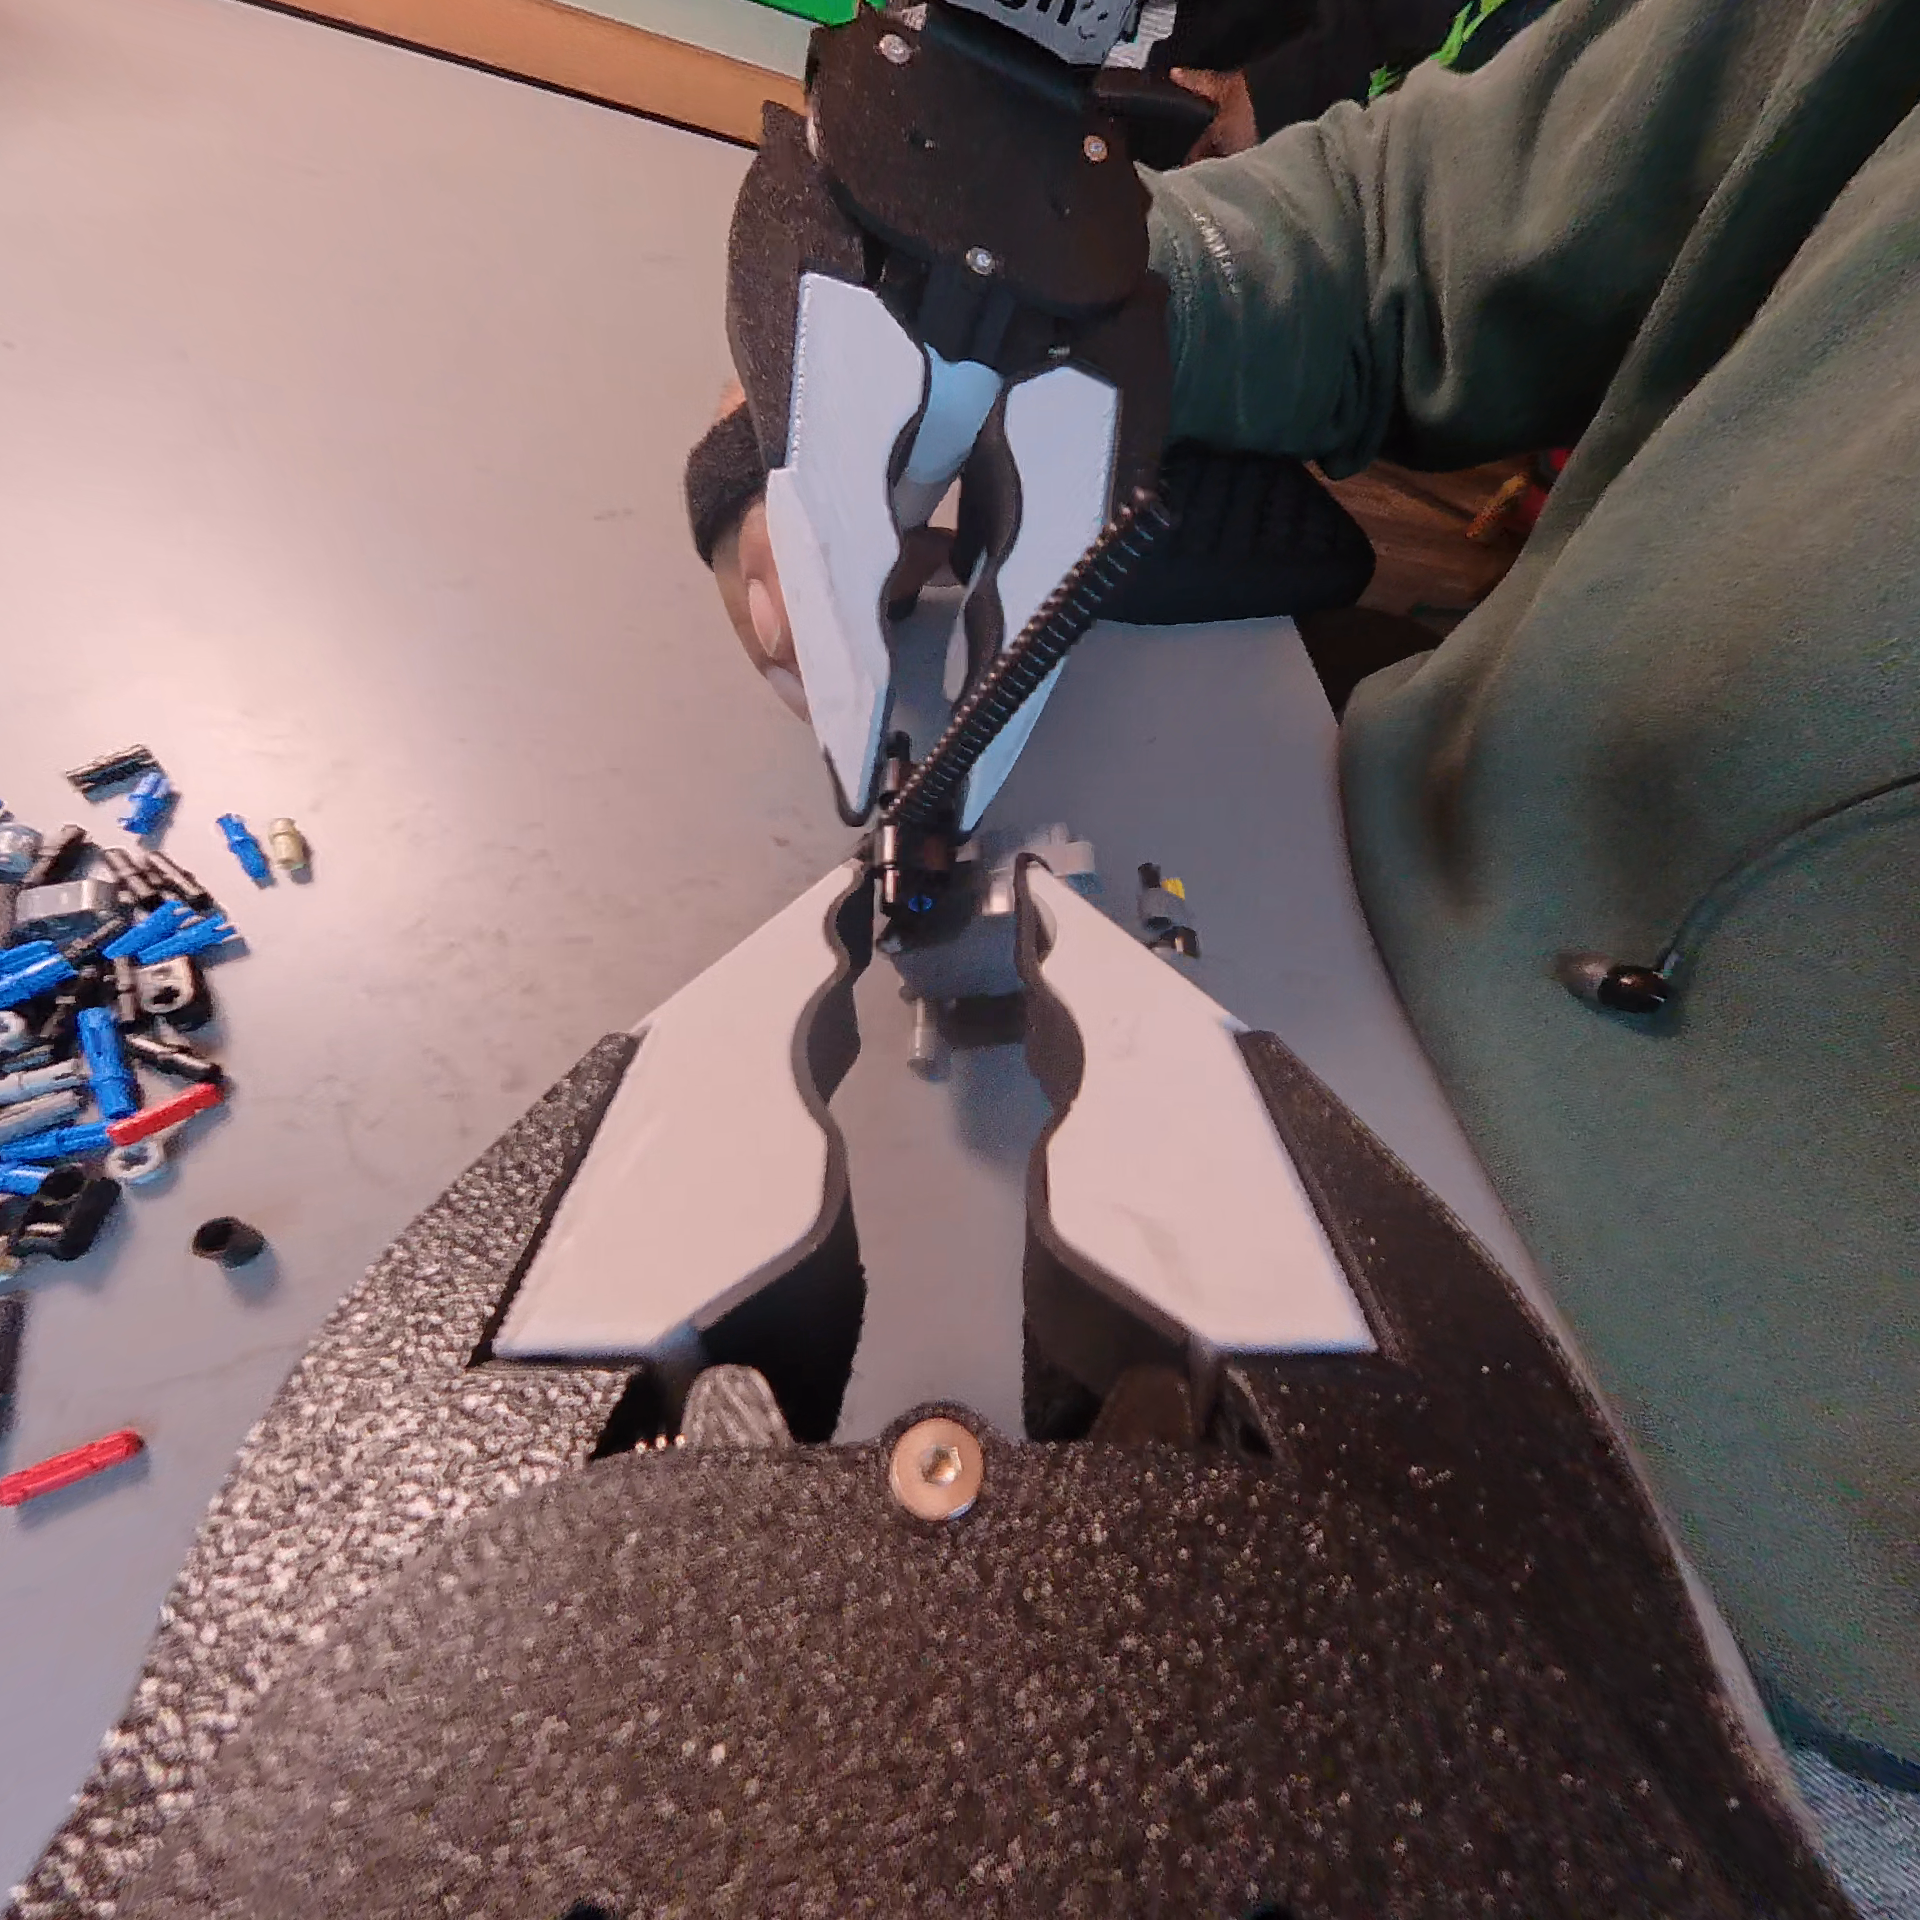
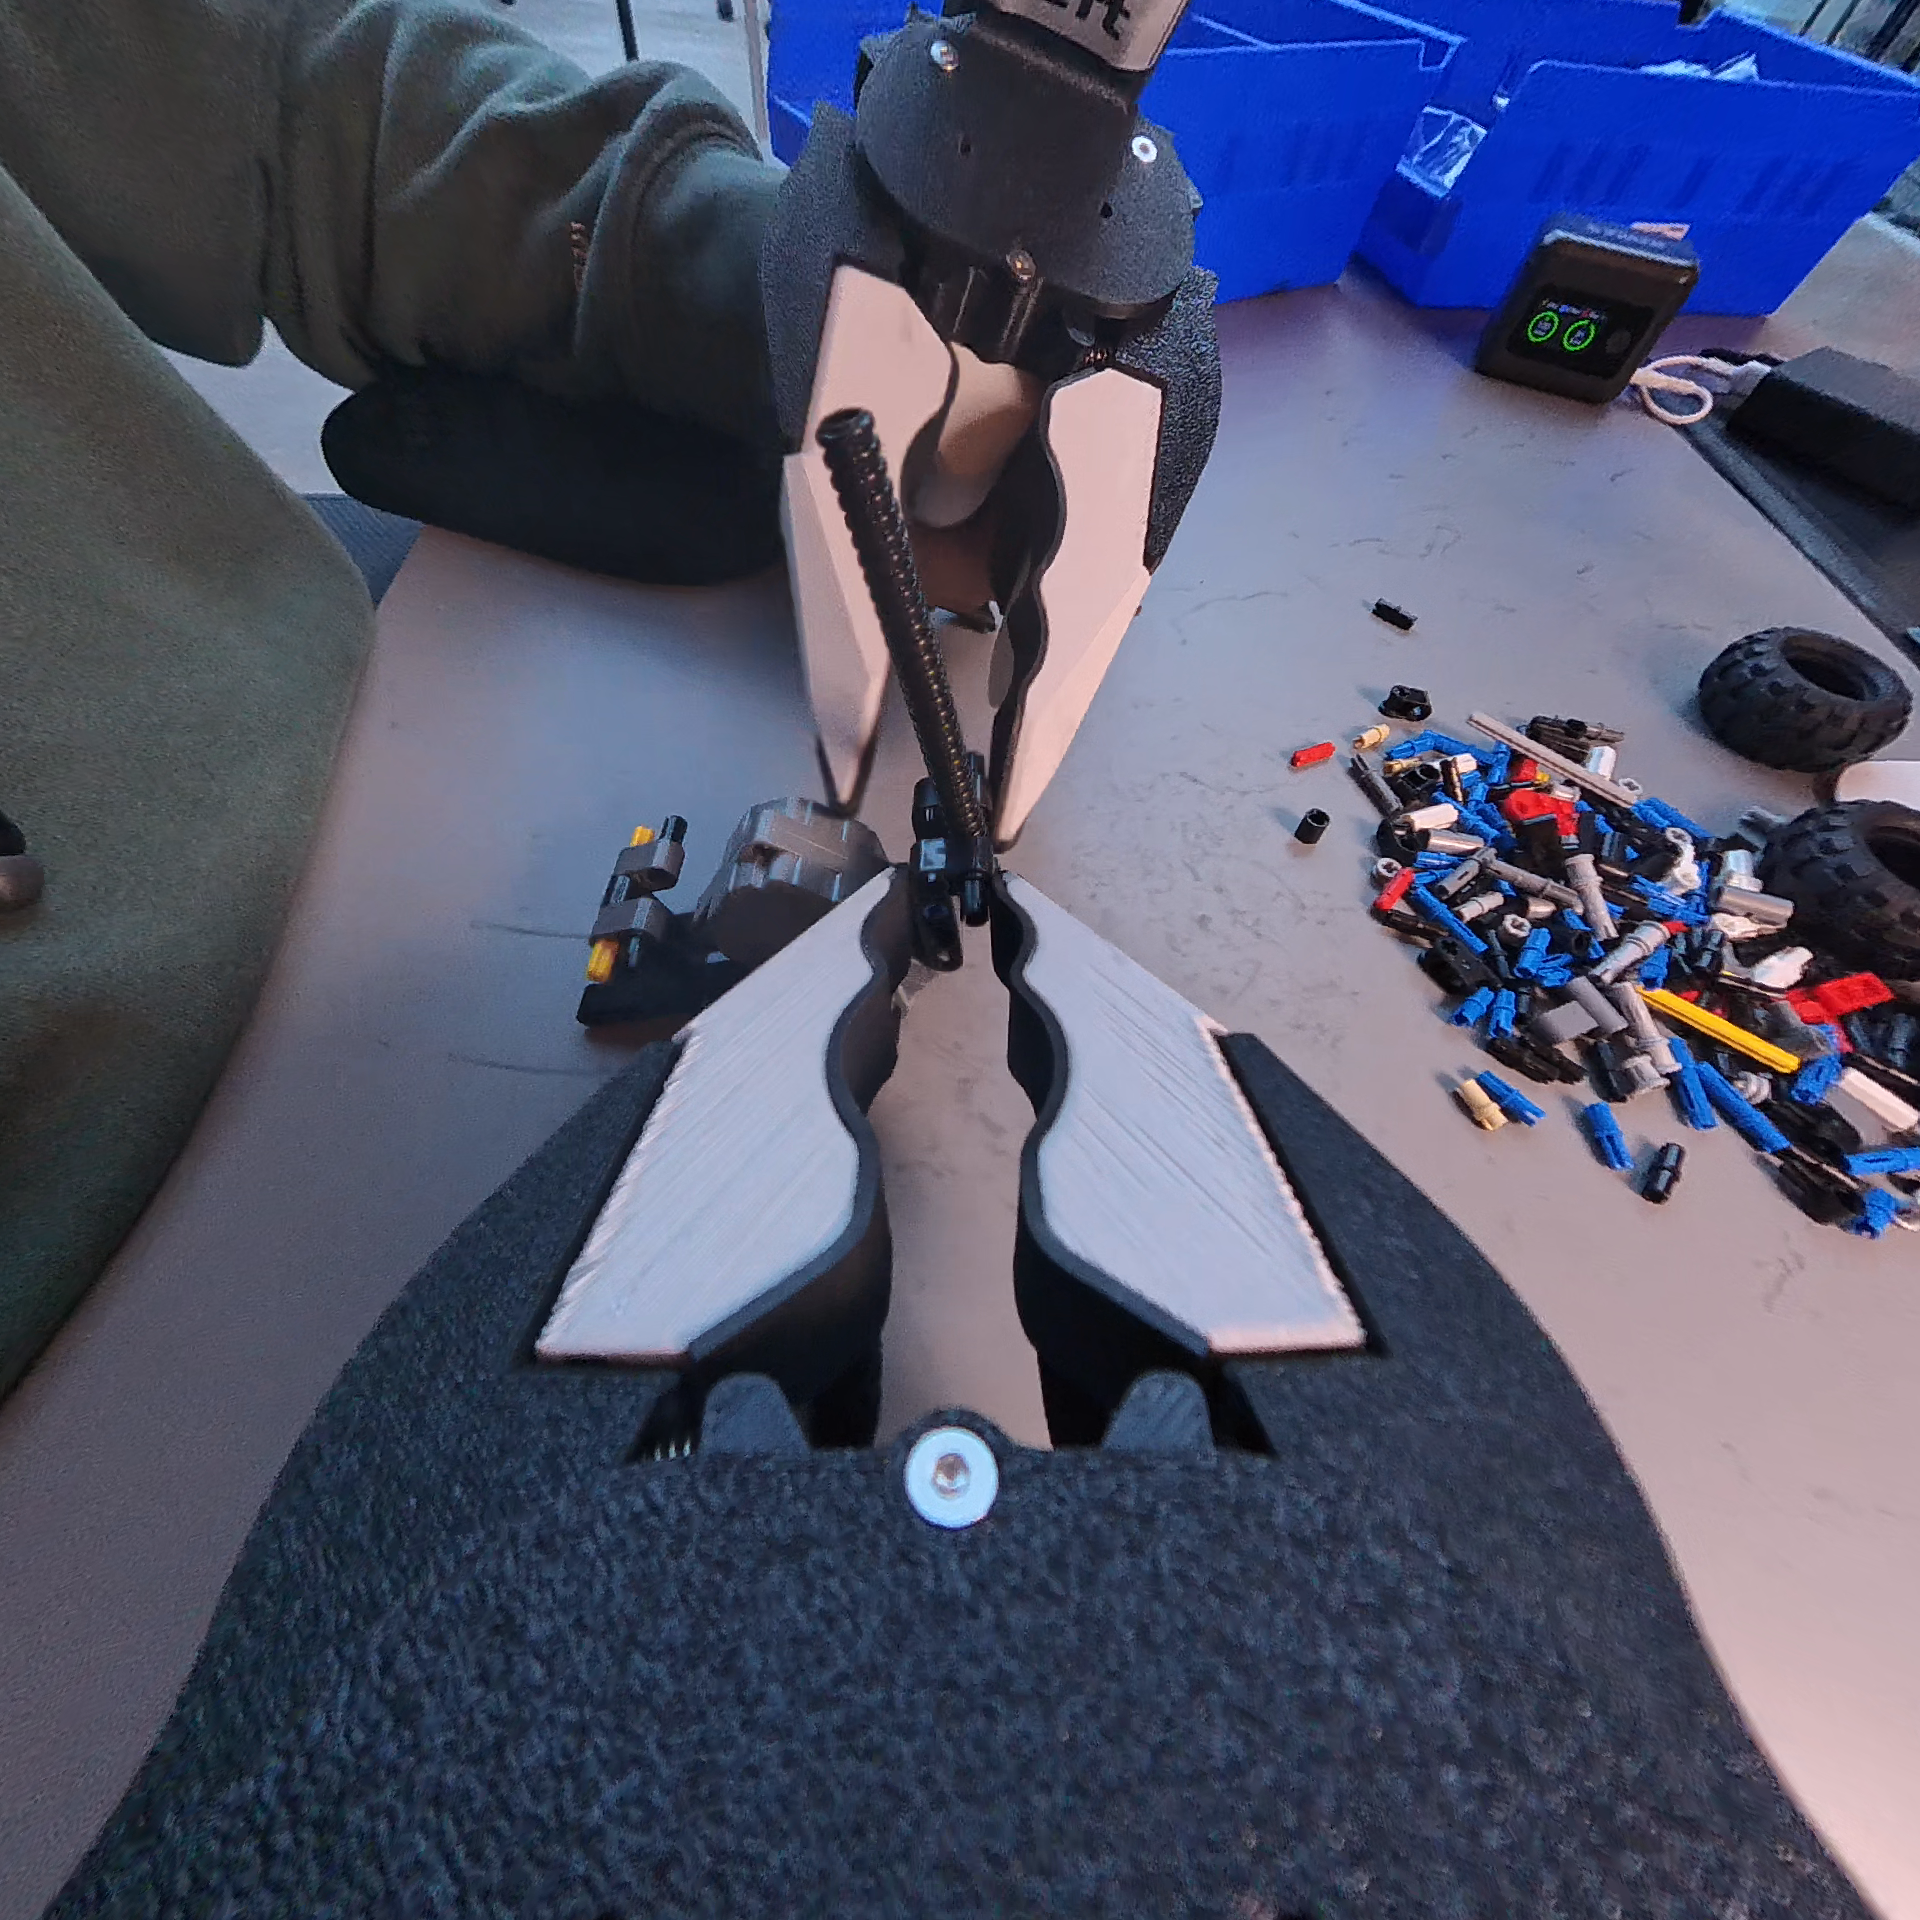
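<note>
Left tongs [image 1: 940, 883]: tips clamped on a small black connector piece [image 1: 904, 883], which meets the right tongs tip to tip.
Right tongs [image 2: 951, 883]: tips closed on the lower end of a black ridged hose [image 2: 904, 623], which slants up past the opposite tongs.
Grey block assembly [image 2: 790, 868]: on the table just left of the right tongs' tips, with a small grey-and-yellow piece [image 2: 634, 904] beside it.
Loose parts pile [image 2: 1621, 935]: well off to the right of the right tongs, with black tyres [image 2: 1803, 696] behind it.
Table [image 2: 1351, 520]: grey, under both tongs.
Sleeve [image 1: 1455, 312]: green, behind the right tongs.
</note>
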### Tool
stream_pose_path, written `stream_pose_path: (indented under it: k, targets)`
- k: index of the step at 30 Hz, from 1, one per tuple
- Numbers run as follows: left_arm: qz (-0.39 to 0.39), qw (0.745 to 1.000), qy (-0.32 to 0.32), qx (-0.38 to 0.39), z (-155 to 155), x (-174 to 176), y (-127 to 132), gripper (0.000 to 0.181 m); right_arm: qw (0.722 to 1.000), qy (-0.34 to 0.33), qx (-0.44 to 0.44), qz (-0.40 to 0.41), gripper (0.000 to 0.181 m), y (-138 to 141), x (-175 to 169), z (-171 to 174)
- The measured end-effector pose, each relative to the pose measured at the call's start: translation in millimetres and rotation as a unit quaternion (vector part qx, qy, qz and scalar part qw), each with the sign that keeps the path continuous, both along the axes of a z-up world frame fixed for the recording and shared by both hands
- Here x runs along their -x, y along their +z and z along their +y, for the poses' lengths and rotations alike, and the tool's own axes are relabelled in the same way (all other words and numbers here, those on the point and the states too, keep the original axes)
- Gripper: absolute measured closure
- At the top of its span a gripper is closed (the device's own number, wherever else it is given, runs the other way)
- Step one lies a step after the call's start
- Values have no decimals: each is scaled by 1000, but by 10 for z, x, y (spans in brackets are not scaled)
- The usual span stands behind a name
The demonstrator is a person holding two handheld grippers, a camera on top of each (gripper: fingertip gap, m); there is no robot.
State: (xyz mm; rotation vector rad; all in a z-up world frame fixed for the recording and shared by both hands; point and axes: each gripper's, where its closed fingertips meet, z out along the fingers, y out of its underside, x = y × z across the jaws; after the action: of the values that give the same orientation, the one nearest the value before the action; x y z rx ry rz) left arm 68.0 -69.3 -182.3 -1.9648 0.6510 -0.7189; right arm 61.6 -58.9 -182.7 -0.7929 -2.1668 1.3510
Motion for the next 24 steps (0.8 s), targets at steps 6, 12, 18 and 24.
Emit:
stream_pose_path:
  k: [6,12,18,24]
  targets:
    - [86,996,10,-28,116,-6,-119,164,1000,-3,-9,-9,168,-57,-8,9]
    - [137,989,22,-46,149,35,-157,166,1000,-8,-17,-22,168,-113,0,52]
    - [123,991,23,-42,126,7,-165,166,999,12,-16,-35,170,-138,-77,59]
    - [113,993,16,-39,110,-39,-161,166,998,26,-26,-49,171,-135,-150,50]
